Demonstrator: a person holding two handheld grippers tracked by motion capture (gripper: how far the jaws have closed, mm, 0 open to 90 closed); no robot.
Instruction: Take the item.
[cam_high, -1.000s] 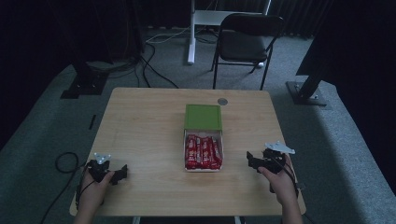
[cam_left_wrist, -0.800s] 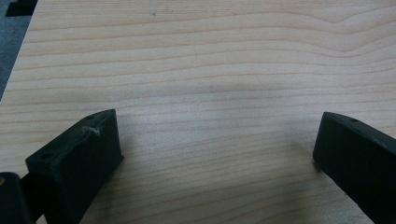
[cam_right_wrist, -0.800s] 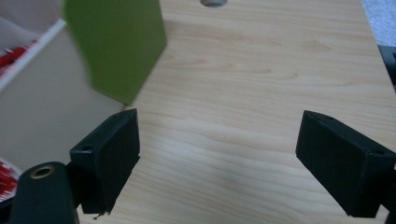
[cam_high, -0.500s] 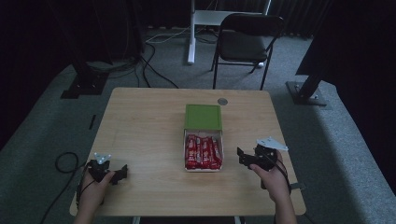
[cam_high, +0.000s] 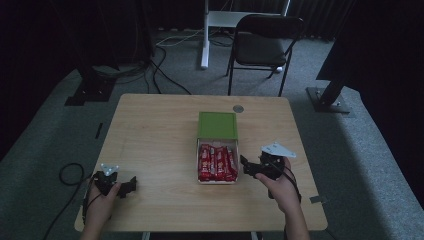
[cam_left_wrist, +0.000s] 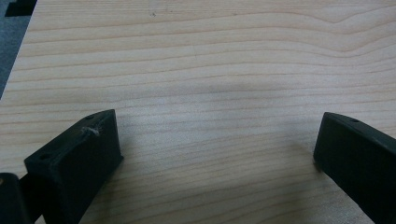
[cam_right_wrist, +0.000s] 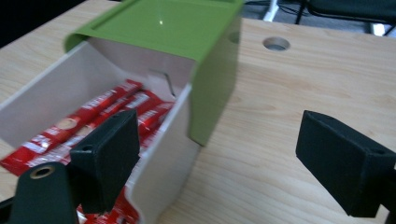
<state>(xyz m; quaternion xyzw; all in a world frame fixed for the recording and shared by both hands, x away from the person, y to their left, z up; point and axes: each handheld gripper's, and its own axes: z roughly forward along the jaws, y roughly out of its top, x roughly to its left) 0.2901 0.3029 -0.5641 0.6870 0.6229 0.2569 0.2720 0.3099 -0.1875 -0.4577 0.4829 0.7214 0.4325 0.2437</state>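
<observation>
A green box sleeve lies mid-table with its white drawer pulled out toward me, full of red packets. My right gripper is open just right of the drawer, pointing left at it. In the right gripper view the right gripper straddles the drawer's side wall: one jaw hangs over the red packets, the other over bare wood beside the green sleeve. My left gripper is open at the near left. The left gripper has bare wood between its jaws.
A round cable hole sits in the table behind the box. Beyond the far edge stand a folding chair and a white post. Cables lie on the carpet at left.
My right gripper has moved left, from near the table's right edge up to the drawer's side. The left gripper has stayed put.
</observation>
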